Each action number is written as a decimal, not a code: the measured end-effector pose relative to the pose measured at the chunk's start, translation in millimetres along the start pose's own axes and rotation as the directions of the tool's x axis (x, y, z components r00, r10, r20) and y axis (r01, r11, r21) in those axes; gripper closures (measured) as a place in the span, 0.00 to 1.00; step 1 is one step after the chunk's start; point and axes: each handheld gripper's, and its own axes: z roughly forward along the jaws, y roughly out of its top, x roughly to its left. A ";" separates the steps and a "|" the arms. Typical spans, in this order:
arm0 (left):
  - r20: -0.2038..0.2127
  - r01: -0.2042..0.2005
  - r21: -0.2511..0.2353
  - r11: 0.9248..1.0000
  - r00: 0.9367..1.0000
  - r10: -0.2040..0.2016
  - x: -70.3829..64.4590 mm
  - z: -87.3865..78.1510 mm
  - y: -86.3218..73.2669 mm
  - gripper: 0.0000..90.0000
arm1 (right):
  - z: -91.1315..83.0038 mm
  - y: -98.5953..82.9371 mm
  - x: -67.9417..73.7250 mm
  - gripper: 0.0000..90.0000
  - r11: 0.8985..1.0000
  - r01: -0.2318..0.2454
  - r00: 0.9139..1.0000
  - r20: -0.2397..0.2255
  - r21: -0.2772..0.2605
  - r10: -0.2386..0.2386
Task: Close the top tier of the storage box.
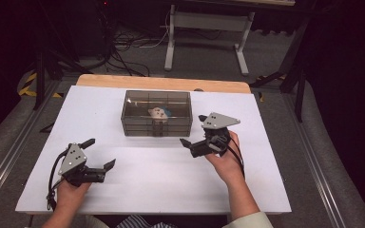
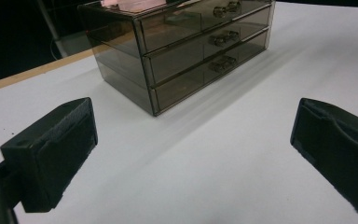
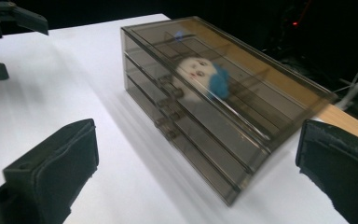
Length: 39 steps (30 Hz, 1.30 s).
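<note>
Centrally, smoked drawer box (image 1: 156, 114) holds white plush toy (image 1: 158, 113) (blue patch); both hand-held grippers spread, empty.

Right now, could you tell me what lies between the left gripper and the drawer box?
Nothing: in the high view, only bare white table separates the left gripper from the drawer box. The left gripper view shows the same.

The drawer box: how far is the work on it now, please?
Nothing looks done: all three drawers of the drawer box are closed, and the small plush toy sits in the top one. In hand: nothing; the left gripper and right gripper are open, apart from it. Any opening remains.
</note>
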 end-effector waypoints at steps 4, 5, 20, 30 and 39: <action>0.001 0.000 -0.001 1.000 1.000 0.000 0.1 -0.1 0.1 0.02 | -9.1 -12.4 -4.3 0.00 1.000 -0.019 1.000 0.004 -0.022 0.019; 0.002 0.010 -0.004 1.000 1.000 -0.010 -0.5 0.0 -0.1 0.02 | -11.5 -13.9 -4.8 0.00 1.000 -0.014 1.000 0.013 -0.019 0.014; 0.006 0.012 -0.005 1.000 1.000 -0.012 -0.5 0.2 0.0 0.02 | -42.4 -52.3 -12.4 0.00 0.996 -0.064 0.997 0.046 -0.062 0.067; 0.005 0.011 -0.003 1.000 1.000 -0.011 -0.7 0.4 0.1 0.02 | -59.5 -87.6 -19.5 0.00 0.991 -0.094 0.993 0.059 -0.091 0.100; 0.004 0.011 -0.002 1.000 1.000 -0.011 -0.7 0.3 0.0 0.02 | -64.0 -112.1 -22.4 0.00 0.993 -0.097 0.993 0.062 -0.070 0.101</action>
